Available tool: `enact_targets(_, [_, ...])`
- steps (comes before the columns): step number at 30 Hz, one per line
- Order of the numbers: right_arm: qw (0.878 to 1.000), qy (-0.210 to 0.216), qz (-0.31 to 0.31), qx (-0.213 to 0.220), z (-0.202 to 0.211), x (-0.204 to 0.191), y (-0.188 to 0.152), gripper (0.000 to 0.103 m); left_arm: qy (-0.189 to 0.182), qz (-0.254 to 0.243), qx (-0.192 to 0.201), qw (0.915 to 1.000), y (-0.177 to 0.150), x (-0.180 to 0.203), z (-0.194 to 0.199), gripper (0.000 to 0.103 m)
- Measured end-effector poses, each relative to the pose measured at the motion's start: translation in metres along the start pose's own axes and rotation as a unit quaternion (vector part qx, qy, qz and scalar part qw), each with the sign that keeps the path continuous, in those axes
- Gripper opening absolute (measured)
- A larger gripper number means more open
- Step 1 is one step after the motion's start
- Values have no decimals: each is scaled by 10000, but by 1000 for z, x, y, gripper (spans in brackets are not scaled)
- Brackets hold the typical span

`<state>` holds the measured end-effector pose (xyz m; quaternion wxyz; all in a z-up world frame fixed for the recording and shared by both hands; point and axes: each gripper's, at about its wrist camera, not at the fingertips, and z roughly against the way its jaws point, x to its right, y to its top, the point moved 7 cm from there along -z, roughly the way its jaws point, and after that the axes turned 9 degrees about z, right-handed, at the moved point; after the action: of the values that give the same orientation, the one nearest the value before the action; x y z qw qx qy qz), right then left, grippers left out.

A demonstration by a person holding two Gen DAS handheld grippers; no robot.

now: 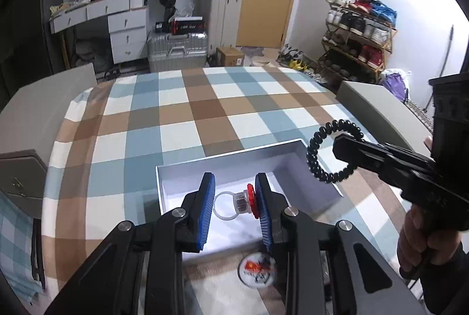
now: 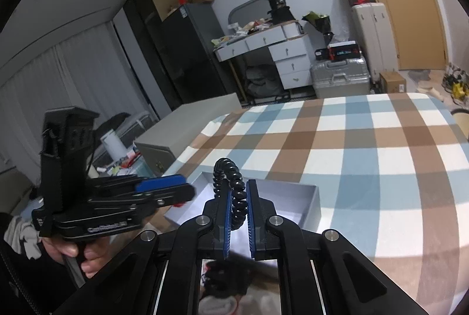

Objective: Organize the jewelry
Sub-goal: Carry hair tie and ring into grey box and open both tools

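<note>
An open grey box (image 1: 225,165) with a white inside sits on the checked tablecloth; it also shows in the right wrist view (image 2: 307,197). My left gripper (image 1: 236,180) is over the box, its blue pads apart, with a clear ring with a red flower top (image 1: 239,202) against the right pad; the ring's clear band does not reach the left pad. My right gripper (image 2: 236,186) is shut on a black bead bracelet (image 2: 234,191) and holds it in the air by the box's right corner, as the left wrist view (image 1: 321,150) shows.
A round white badge with a red and black picture (image 1: 257,269) lies on the cloth just in front of the box. Grey chair backs (image 1: 378,109) stand at both sides of the table. The checked tablecloth (image 1: 205,115) stretches beyond the box.
</note>
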<state>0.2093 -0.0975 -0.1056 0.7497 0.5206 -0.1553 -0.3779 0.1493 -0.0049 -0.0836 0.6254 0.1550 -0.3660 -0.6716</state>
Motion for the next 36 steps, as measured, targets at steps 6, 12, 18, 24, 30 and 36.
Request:
enact_targets(6, [9997,34,72,-243,-22,4,-2,9,-184,243,-224,9993,3,-2,-21,22])
enact_targets(12, [9981,8,122,-604,-43,7,-13,9,-251,198,-373,9988,0,2,-34,22])
enact_targets(18, [9967,-46,33,-809,-57,13,-19,9,-287,324,-503,9978,-1,-4,-42,22])
enact_targets(24, [9963,-100,37,-851,-61,14,-20,11,-294,367,-548,9974,-1,-4,-45,23])
enact_targets(30, [9968,-163,8,-784,-60,15,-18,16,-310,369,-579,9972,-2,-3,-48,23])
enact_targets(36, [9980,-293,-165,-542,-39,21,-14,32,-292,290,-454,9981,0,-2,-38,48])
